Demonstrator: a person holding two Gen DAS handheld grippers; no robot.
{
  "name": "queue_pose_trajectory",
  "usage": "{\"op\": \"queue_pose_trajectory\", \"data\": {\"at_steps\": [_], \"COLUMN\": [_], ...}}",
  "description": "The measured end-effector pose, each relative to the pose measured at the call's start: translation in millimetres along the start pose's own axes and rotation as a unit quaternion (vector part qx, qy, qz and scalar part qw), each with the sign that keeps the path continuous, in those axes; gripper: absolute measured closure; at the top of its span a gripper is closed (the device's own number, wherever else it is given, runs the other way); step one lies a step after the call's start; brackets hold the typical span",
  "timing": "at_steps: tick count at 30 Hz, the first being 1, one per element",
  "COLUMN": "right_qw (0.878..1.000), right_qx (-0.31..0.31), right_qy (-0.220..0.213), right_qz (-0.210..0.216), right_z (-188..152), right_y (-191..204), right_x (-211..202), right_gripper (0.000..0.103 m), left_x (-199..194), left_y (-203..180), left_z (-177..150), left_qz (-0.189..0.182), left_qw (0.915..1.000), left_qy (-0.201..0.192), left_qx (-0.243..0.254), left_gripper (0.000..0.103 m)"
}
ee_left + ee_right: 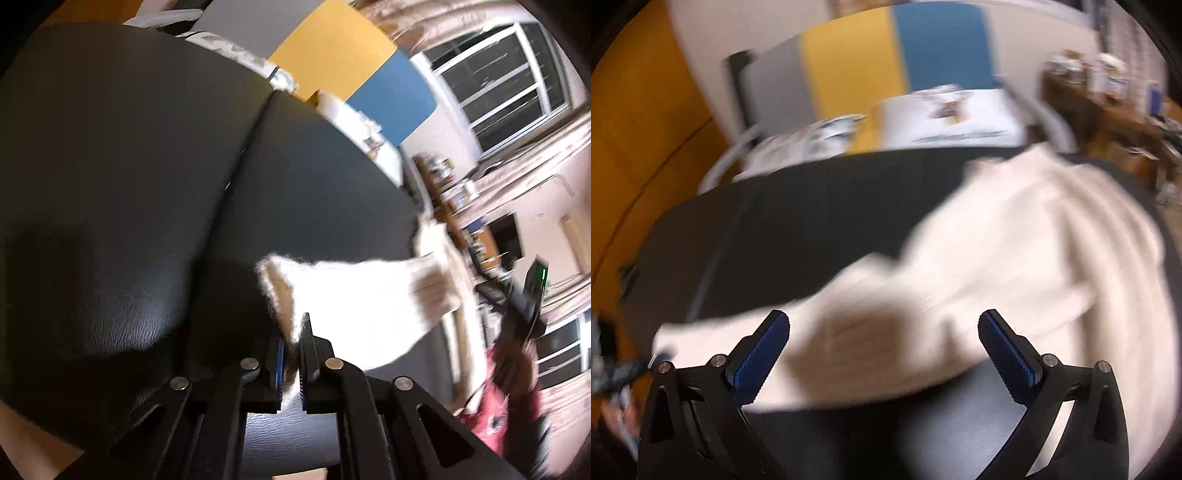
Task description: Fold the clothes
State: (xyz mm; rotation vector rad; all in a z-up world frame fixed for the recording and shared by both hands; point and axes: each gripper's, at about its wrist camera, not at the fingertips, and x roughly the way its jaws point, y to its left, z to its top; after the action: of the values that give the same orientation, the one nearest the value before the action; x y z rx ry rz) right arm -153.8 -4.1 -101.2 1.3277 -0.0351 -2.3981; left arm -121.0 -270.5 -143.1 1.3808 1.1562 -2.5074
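The left tongs (291, 354) are pinched tight on an edge of the white sweater (354, 295), with a fuzzy bit of knit caught between the blue pads. The held part, which looks like a sleeve with a ribbed cuff, stretches out over the dark counter (129, 166). The right tongs (882, 332) stand wide apart with nothing between them, poised just above the sweater (1015, 251). The garment lies spread across the right half of the counter (812, 206), its near edge running under both fingers.

The step in hand seems to be carrying the sleeve across the body for the first fold. To do it well, the left grip should hold firm, since the bite is thin and loose knit can slip out under a pull. Lifting the sleeve a little before moving it would stop the body dragging along. The free right tongs are best used to pin or pinch the body near the shoulder line, so the fold gets a straight crease. They should come down square on the cloth and take only one layer, if that can be told. Both views are blurred by motion, so the exact lie of the hem and collar cannot be made out.
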Motion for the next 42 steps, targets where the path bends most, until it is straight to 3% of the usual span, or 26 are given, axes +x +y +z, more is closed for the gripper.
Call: {"op": "queue_pose_trajectory", "data": {"at_steps": [3,5,7,9,14,17,20,22,24,30,34,35,38,42], "right_qw": [0.998,0.995,0.988,0.989,0.983,0.982,0.992,0.999,0.998,0.980,0.988,0.989,0.994,0.988], "right_qx": [0.015,0.014,-0.009,-0.007,0.089,0.103,0.099,0.031,-0.050,-0.159,-0.094,-0.085,-0.068,-0.096], "right_qy": [0.049,0.087,0.125,0.099,0.059,0.078,0.059,0.040,0.039,0.115,0.114,0.115,0.086,0.085], "right_qz": [-0.025,-0.048,-0.090,-0.111,-0.146,-0.138,-0.055,-0.015,0.019,-0.019,-0.035,-0.036,0.004,0.085], "right_z": [58,25,-2,4,25,32,29,26,21,-20,-11,-9,-14,-42], "right_y": [-34,-69,-68,-66,-72,-66,-50,-28,5,80,88,89,92,111], "right_x": [64,56,77,89,104,98,56,37,34,98,110,109,78,37], "right_gripper": [0.000,0.000,0.000,0.000,0.000,0.000,0.000,0.000,0.000,0.000,0.000,0.000,0.000,0.000], "left_x": [5,2,-1,-7,-11,-6,-8,-12,-17,-32,-32,-33,-37,-52], "left_y": [1,-6,-14,-13,-15,-20,-10,-6,-5,-16,-8,-4,8,37], "left_z": [6,9,17,25,39,37,30,24,11,-21,-27,-27,-22,-17], "left_qz": [0.006,0.024,0.048,0.068,0.128,0.143,0.108,0.095,0.090,0.067,0.063,0.049,-0.010,-0.053], "left_qw": [0.9997,0.9997,0.9984,0.9964,0.9893,0.9879,0.9933,0.9943,0.9944,0.9960,0.9968,0.9977,0.9977,0.9896], "left_qy": [0.009,-0.005,-0.031,-0.050,-0.067,-0.053,-0.039,-0.042,-0.052,-0.059,-0.041,-0.035,-0.020,-0.024], "left_qx": [-0.020,-0.008,0.005,0.002,0.020,0.027,-0.012,-0.023,-0.022,-0.011,-0.026,-0.034,-0.065,-0.132], "left_gripper": [0.098,0.098,0.098,0.098,0.098,0.098,0.098,0.098,0.098,0.098,0.096,0.094,0.085,0.085]}}
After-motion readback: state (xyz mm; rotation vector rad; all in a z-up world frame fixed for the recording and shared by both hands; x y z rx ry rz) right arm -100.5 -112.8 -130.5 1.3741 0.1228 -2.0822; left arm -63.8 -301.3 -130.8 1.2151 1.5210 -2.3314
